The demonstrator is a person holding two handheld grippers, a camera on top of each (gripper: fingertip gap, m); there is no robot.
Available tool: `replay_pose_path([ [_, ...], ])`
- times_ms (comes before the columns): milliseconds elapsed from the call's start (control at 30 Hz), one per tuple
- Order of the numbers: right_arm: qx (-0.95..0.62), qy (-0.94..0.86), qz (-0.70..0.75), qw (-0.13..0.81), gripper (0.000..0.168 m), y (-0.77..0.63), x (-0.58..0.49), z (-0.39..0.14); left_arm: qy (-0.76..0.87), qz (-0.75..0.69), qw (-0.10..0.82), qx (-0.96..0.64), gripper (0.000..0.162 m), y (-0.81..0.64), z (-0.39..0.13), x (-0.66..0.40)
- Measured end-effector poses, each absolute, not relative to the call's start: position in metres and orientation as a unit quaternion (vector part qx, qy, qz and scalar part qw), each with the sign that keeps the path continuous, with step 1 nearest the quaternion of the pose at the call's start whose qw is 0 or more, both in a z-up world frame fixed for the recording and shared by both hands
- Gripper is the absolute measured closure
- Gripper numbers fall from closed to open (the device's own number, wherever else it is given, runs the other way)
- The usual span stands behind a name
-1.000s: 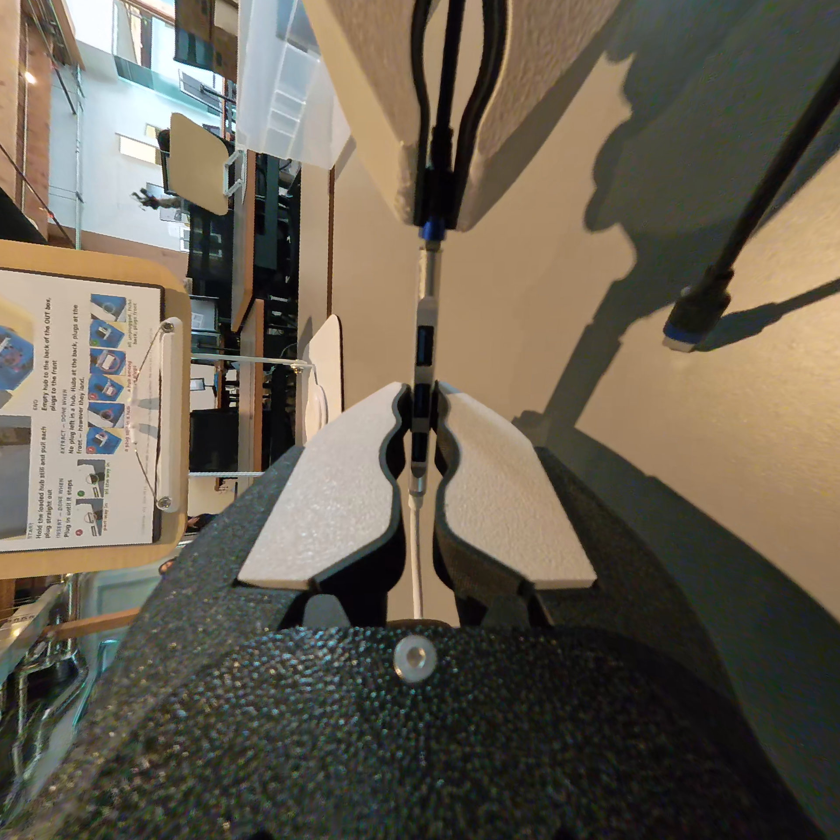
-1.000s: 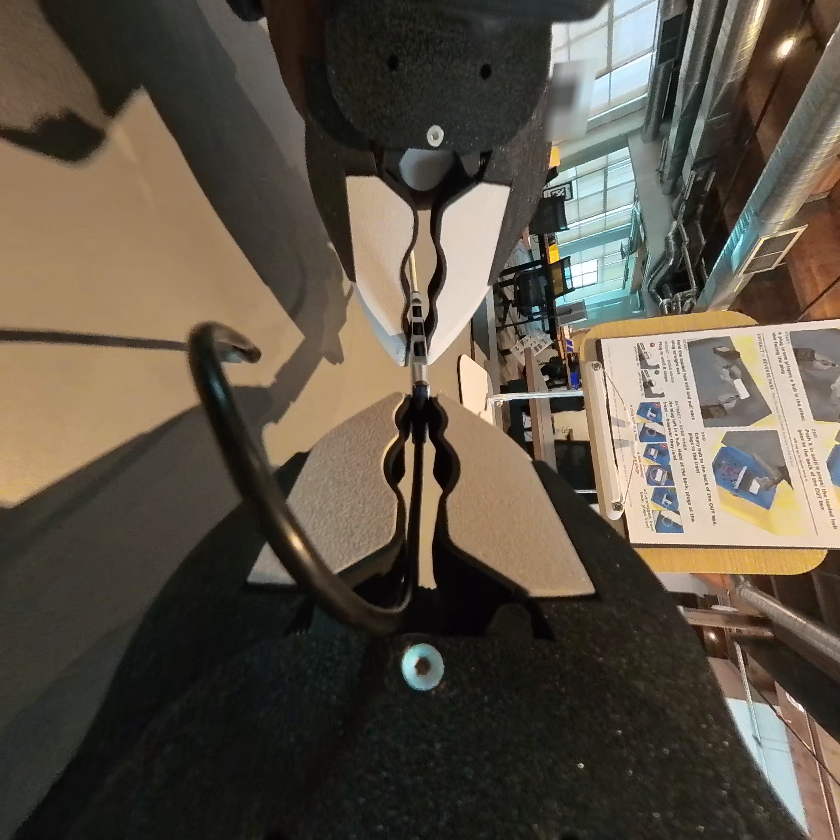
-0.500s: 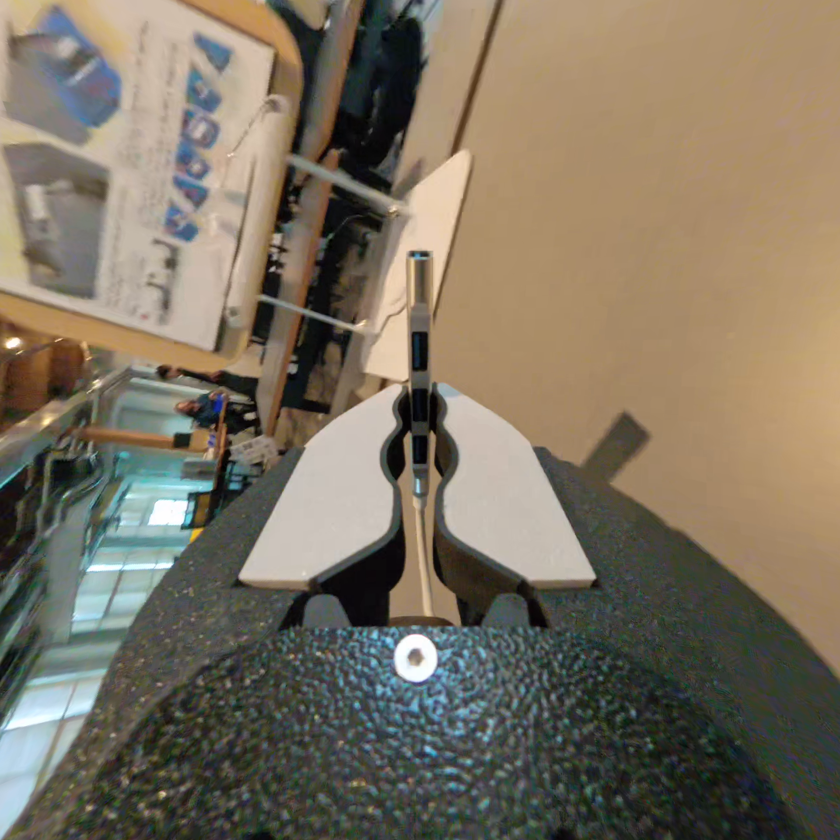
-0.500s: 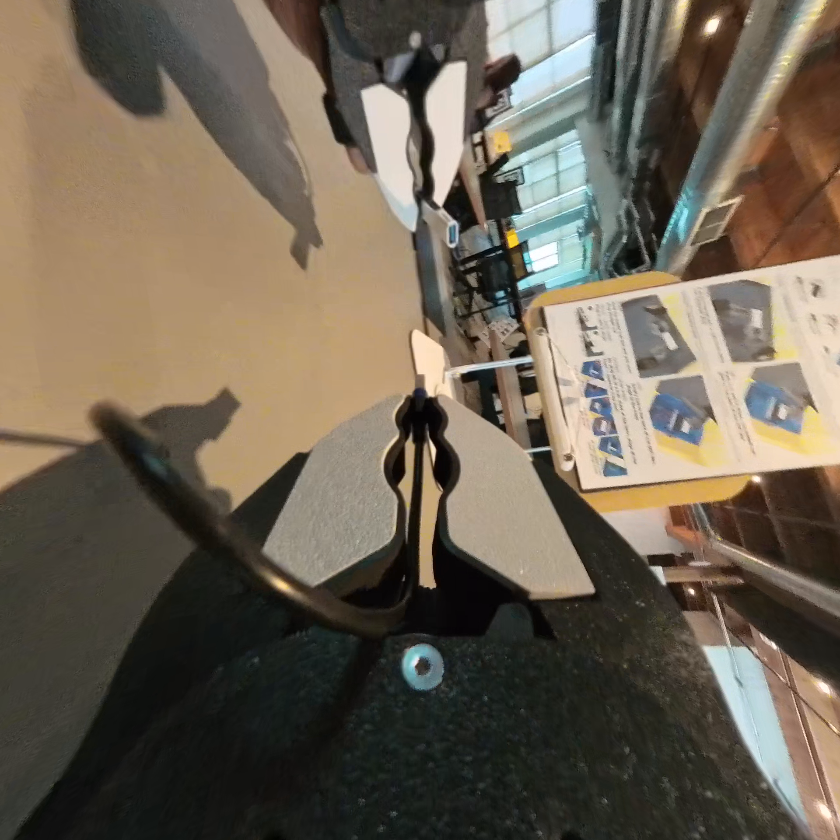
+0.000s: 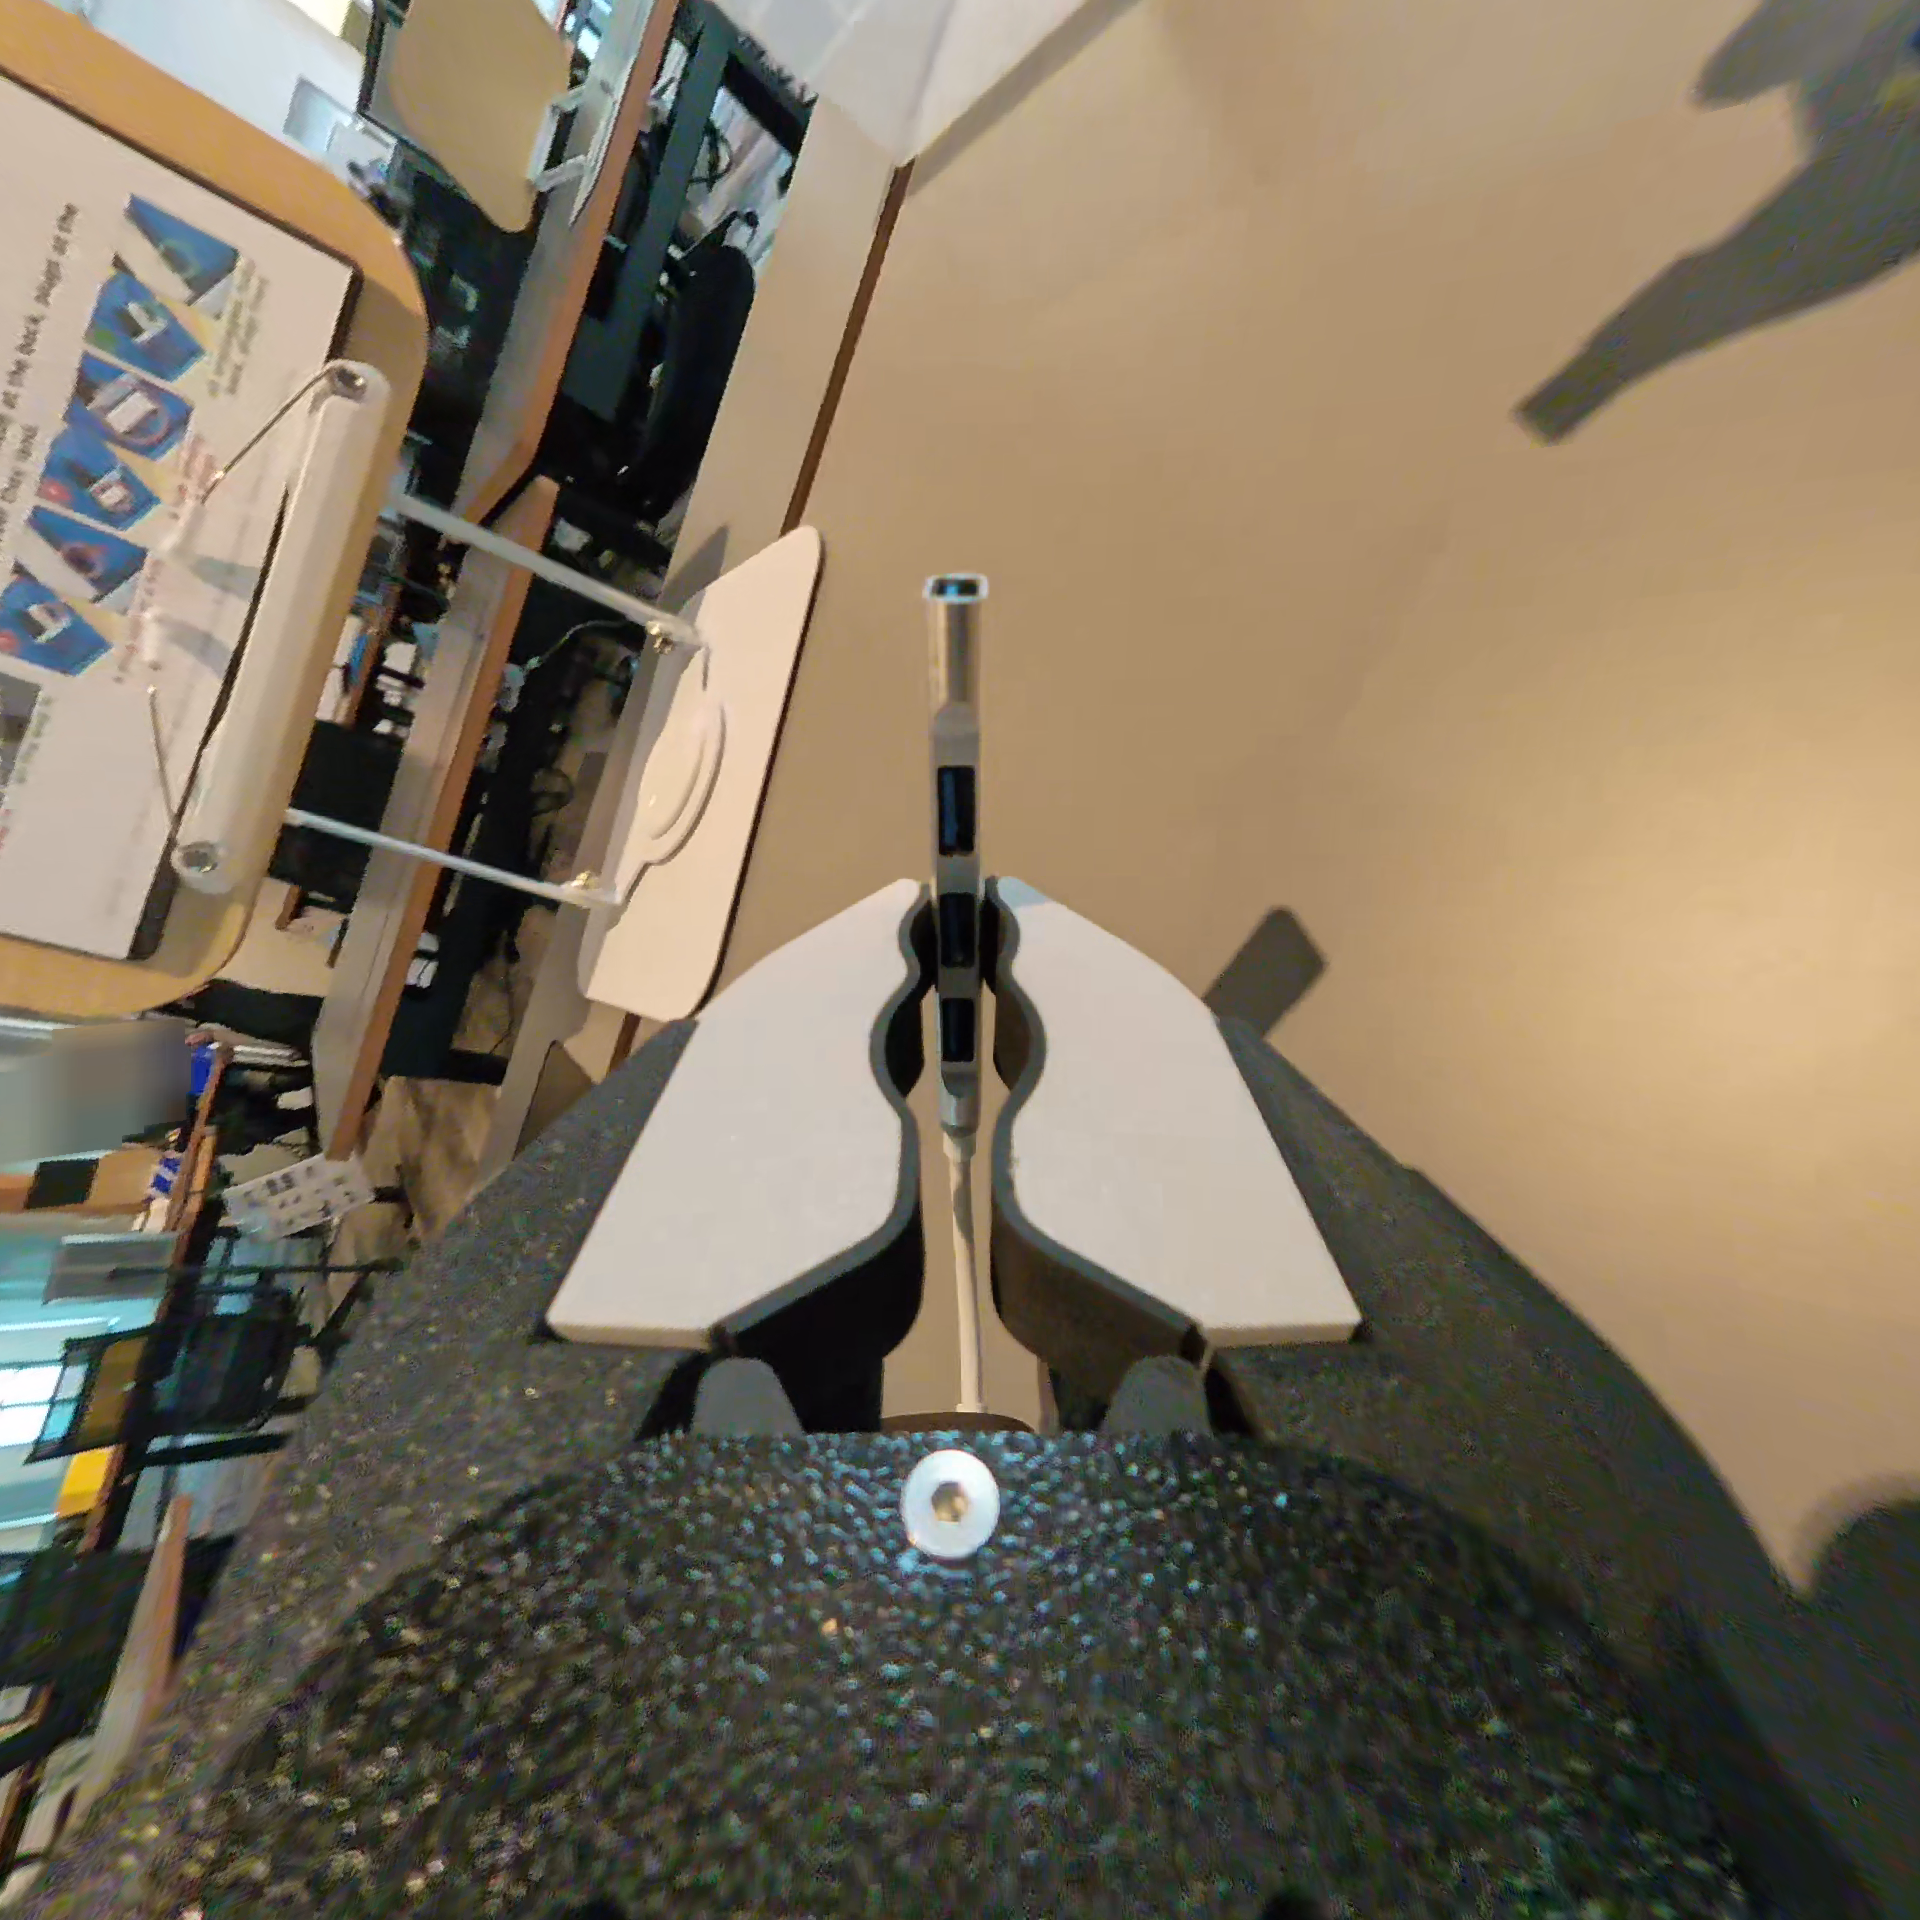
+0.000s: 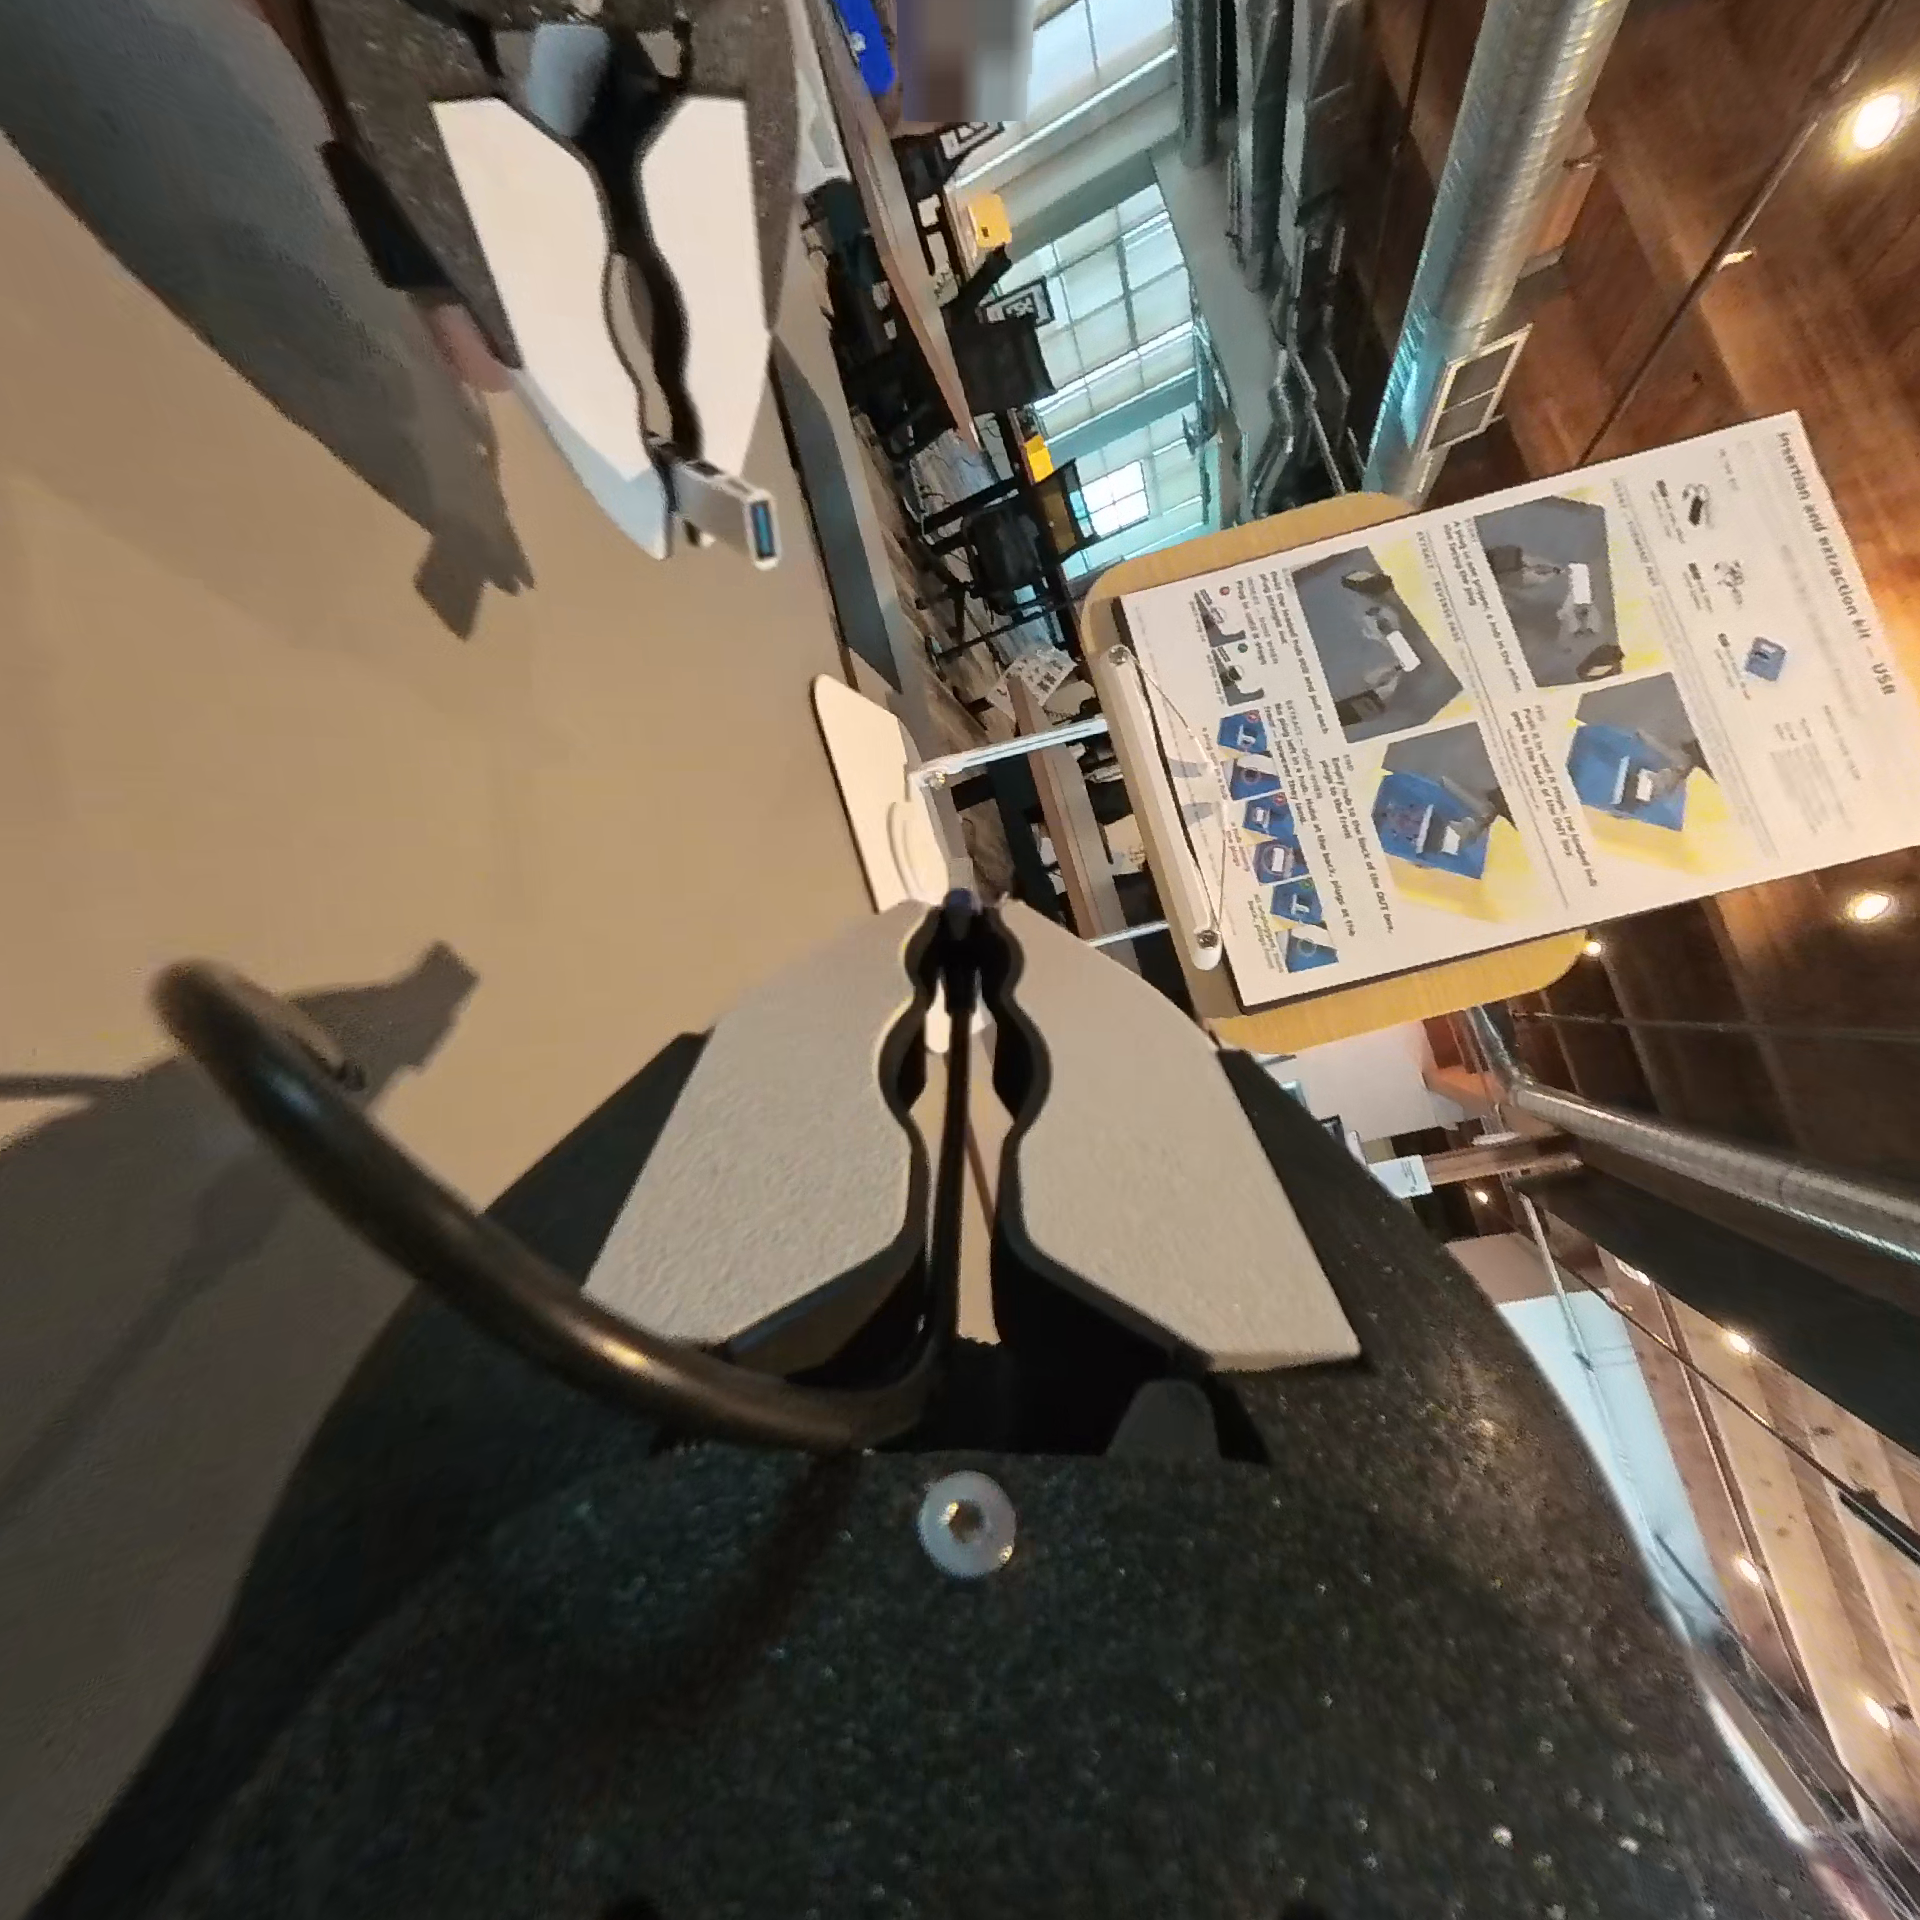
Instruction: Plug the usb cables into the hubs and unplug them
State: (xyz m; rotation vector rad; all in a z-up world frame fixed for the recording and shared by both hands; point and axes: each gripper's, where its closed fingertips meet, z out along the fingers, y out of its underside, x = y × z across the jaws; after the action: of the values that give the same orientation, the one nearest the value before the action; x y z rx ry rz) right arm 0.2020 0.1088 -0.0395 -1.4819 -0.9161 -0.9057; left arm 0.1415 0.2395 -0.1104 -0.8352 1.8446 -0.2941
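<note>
The left hand-held gripper (image 5: pixel 956 935) clamps a slim silver hub (image 5: pixel 956 790).

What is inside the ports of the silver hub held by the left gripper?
The hub shows an open end port and one bare side port. The left gripper fingers partly cover the lower ports; no plug shows.

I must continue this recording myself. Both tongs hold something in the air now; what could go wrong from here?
1. The left tongs pinch the silver hub only at its lower part; most of it projects beyond them, so a sideways push may tilt it.
2. The right tongs hide nearly the whole plug, so aiming may fail.
3. The black cable loops beside them and might snag.
</note>
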Motion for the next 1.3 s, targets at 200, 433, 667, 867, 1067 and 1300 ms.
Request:
replay_pose_path([
  [200, -0.607, -0.326, -0.440, 0.576, 0.162, 0.099, 0.227, -0.009, 0.786, -0.156, 0.494, -0.337, 0.154, 0.217, -0.122, 0.147],
  [433, -0.588, -0.127, -0.557, 0.573, 0.162, 0.037, 0.343, 0.068, 0.795, -0.162, 0.487, -0.324, 0.154, 0.205, -0.125, 0.148],
  [667, -0.650, 0.049, -0.573, 0.496, 0.161, -0.003, 0.475, 0.063, 0.794, -0.166, 0.483, -0.330, 0.154, 0.206, -0.126, 0.148],
  [867, -0.776, 0.056, -0.534, 0.331, 0.161, 0.004, 0.519, -0.037, 0.792, -0.166, 0.481, -0.337, 0.154, 0.209, -0.126, 0.148],
  [1067, -0.865, 0.099, -0.424, 0.250, 0.161, 0.002, 0.517, -0.091, 0.796, -0.164, 0.480, -0.332, 0.154, 0.206, -0.126, 0.148],
  [1300, -0.911, 0.138, -0.330, 0.205, 0.156, -0.008, 0.497, -0.112, 0.797, -0.160, 0.483, -0.325, 0.154, 0.203, -0.124, 0.148],
])
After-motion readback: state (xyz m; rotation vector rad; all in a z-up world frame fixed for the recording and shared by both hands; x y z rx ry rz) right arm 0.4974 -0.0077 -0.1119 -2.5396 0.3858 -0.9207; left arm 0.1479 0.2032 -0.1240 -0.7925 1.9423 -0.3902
